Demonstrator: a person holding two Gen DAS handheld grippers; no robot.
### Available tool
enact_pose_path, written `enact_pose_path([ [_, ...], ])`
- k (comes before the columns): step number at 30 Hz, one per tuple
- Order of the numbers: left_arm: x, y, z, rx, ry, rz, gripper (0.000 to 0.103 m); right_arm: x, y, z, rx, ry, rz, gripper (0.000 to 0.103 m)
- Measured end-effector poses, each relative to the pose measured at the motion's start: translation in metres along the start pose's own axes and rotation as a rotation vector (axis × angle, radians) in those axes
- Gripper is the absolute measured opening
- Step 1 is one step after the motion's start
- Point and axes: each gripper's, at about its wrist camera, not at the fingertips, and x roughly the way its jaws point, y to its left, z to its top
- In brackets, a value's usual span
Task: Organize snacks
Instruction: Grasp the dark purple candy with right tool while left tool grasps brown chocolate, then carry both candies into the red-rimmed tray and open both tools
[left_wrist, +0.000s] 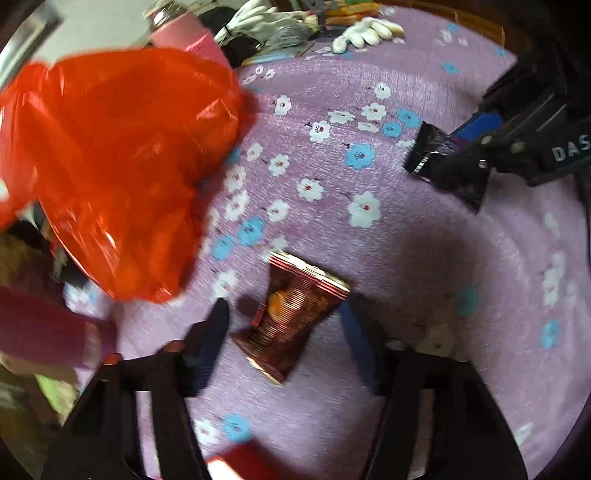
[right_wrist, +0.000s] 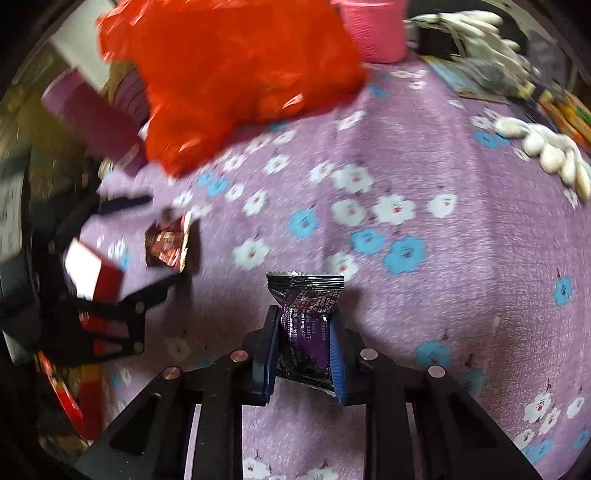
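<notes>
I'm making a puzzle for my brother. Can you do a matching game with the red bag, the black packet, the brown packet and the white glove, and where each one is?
Things:
1. red bag
2. black packet
3. brown packet
4. white glove

Places:
A. lying on the cloth between the left gripper's open fingers
B. pinched in the right gripper
C. far edge of the cloth, to the right in the right wrist view
D. by the pink cup

Pairs: 1-D, 2-B, 3-A, 4-C
</notes>
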Motion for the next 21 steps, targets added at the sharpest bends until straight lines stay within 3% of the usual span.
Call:
enact_pose_path([
  [3,-0.002,-0.002,-0.004,-0.067,-0.002,-0.017,0.037,-0.006,-0.005,0.001,0.02,-0.022,0.027,0.024],
  [4,-0.002,-0.002,-0.005,-0.095,0.001,-0.037,0.026,-0.009,-0.004,0.001,0.02,-0.03,0.043,0.024],
  [8,-0.006,-0.01,-0.007,-0.208,0.033,0.008,0.024,-0.016,-0.009,0.005,0.037,-0.053,0.077,0.024],
  [14,-0.011,-0.014,-0.021,-0.457,0.054,0.098,0.022,-0.017,-0.003,0.003,0.041,-0.055,0.114,0.024],
  [18,-0.038,-0.018,-0.043,-0.59,-0.01,0.112,0.019,-0.02,0.002,0.001,0.033,-0.055,0.15,0.024],
  [21,-0.055,-0.033,-0.06,-0.614,-0.041,0.115,0.018,-0.018,0.01,0.0,0.019,-0.044,0.181,0.024],
])
